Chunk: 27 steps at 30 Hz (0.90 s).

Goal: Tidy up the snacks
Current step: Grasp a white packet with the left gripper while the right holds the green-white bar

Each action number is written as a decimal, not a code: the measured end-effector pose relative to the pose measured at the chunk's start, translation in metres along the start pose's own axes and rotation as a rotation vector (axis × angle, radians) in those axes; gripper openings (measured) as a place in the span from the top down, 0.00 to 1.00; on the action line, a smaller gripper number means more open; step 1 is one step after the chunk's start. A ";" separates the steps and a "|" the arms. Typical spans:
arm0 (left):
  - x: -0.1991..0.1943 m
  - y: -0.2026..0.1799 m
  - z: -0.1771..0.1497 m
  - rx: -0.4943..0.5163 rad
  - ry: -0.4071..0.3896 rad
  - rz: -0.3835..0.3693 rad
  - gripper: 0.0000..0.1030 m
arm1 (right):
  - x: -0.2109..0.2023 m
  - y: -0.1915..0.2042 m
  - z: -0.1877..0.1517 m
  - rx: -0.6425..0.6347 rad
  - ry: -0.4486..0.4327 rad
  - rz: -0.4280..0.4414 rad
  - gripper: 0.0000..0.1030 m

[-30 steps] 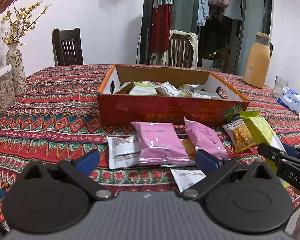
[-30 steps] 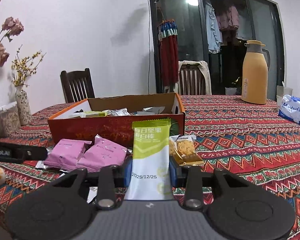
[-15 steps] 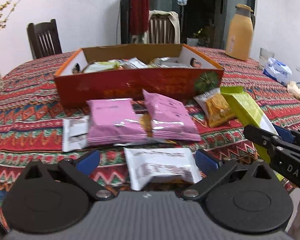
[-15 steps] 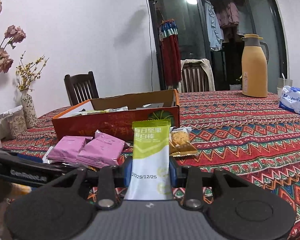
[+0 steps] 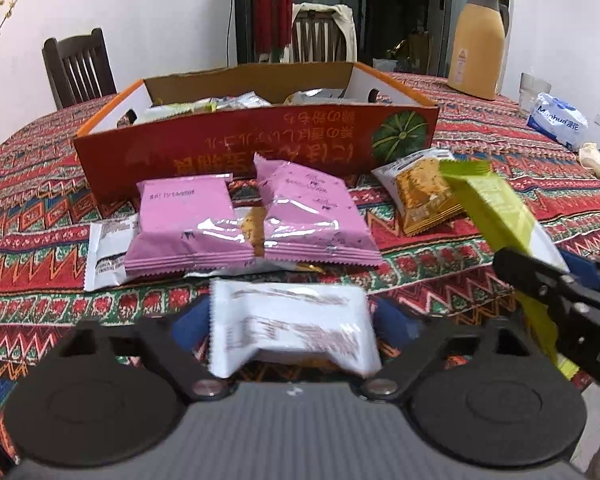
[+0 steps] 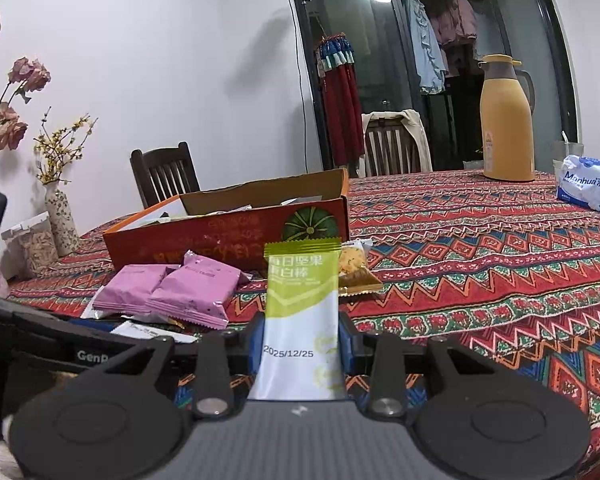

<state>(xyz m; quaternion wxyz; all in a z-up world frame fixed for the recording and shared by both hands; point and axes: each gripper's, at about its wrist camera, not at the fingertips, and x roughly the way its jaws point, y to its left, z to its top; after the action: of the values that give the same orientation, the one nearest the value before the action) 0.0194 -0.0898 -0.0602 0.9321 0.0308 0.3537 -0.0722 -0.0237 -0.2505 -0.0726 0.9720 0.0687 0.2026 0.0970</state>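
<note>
Across the patterned tablecloth (image 5: 480,132) my biggest landmark is the red cardboard box (image 5: 260,152), open at the top, with several wrapped snacks already lying inside it. I judge the sorting partly done: some packets are in, a fair cluster is not.

Just in front of the box sit two pink packets (image 5: 188,220) side by side, overlapping a white wrapper (image 5: 106,252) that pokes out at their left. To their right a gold cracker packet (image 5: 424,192) lies near the box's pumpkin corner. All of these are on the cloth and, by my reading, waiting to go into the box.

My right gripper (image 6: 302,344) has its jaws pressed against the sides of a green-and-white nut bar (image 6: 302,304), holding it upright above the table, near the gold packet and short of the box. That one looks ready to be carried over the wall and dropped in.

My left gripper (image 5: 292,320) has a white snack packet (image 5: 292,328) between its blue pads (image 5: 190,324). The packet is blurred, and both pads sit at its edges, so I read the jaws as closing on it, though I cannot tell whether the pinch is firm or whether the packet has left the cloth.

So: two packets in hand, at least four loose.
</note>
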 end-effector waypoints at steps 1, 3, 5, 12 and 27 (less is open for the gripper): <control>-0.001 -0.001 0.000 0.003 -0.002 0.002 0.25 | 0.000 0.000 0.000 0.001 0.000 0.002 0.66; -0.002 -0.001 0.001 0.001 -0.004 -0.005 0.32 | -0.002 -0.001 -0.001 0.002 0.000 0.003 0.66; -0.005 -0.001 0.001 0.001 -0.013 -0.007 0.37 | -0.004 0.000 -0.002 0.001 -0.002 0.003 0.66; -0.012 0.004 0.000 -0.016 -0.027 -0.015 0.41 | -0.010 0.004 -0.001 -0.011 -0.007 0.004 0.66; -0.028 0.022 -0.001 -0.045 -0.067 -0.046 0.79 | -0.016 0.018 0.000 -0.042 -0.010 -0.008 0.66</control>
<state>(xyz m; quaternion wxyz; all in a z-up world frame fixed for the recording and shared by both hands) 0.0015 -0.0652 -0.0426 0.9419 -0.0010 0.3244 -0.0866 -0.0412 -0.2364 -0.0629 0.9746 0.0481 0.1959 0.0971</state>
